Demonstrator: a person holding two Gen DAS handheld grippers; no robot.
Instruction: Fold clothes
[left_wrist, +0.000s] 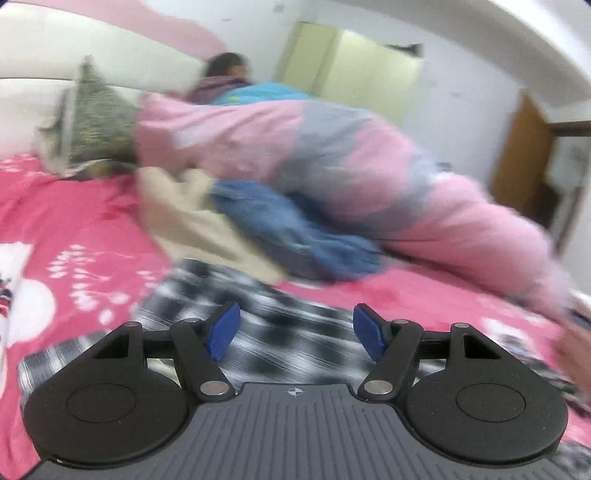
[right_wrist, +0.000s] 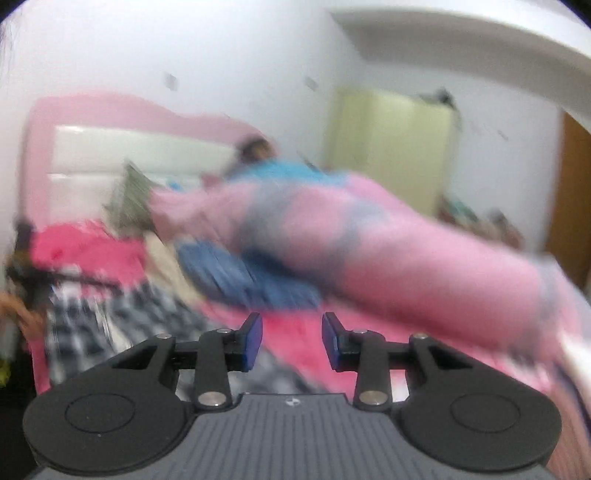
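A black-and-white checked garment (left_wrist: 207, 288) lies spread on the pink bedsheet (left_wrist: 74, 221), right under my left gripper (left_wrist: 295, 332). That gripper is open, its blue pads wide apart with nothing between them. Beyond it lie a beige garment (left_wrist: 184, 214) and a crumpled blue garment (left_wrist: 295, 236). In the right wrist view my right gripper (right_wrist: 291, 341) hangs over the pink sheet (right_wrist: 295, 328), open with a narrower gap that holds nothing. The checked garment (right_wrist: 110, 321) is to its left and the blue garment (right_wrist: 236, 273) is ahead. Both views are blurred.
A bulky pink-and-grey quilt (left_wrist: 332, 155) runs across the bed behind the clothes. A green patterned pillow (left_wrist: 96, 122) leans on the white headboard (left_wrist: 110, 40). A person (left_wrist: 225, 74) sits at the far side. A pale wardrobe (right_wrist: 391, 147) and a brown door (right_wrist: 572, 203) stand beyond.
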